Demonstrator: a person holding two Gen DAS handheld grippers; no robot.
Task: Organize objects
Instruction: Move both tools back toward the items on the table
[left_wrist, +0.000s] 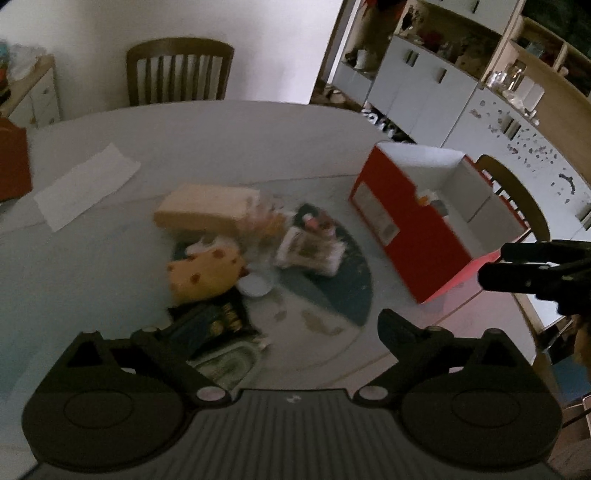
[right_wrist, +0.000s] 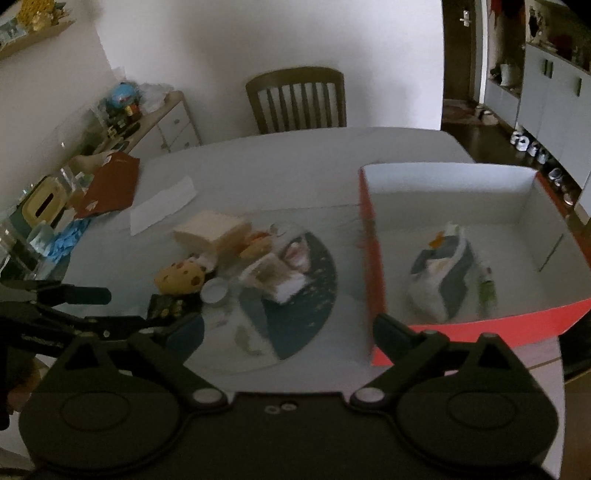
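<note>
Both tongs, left (left_wrist: 273, 332) and right (right_wrist: 284, 328), gape, holding nothing. The plush (left_wrist: 205, 271) looks soft and light; pinch its body, then box (right_wrist: 373, 258).

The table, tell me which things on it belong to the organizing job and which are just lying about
Part of the job:
red box, open, with a white and grey bag inside
yellow spotted plush toy
tan box
small white dish
dark snack packet

Just lying about:
white paper sheet
red folder
blue gloves
chair
</note>
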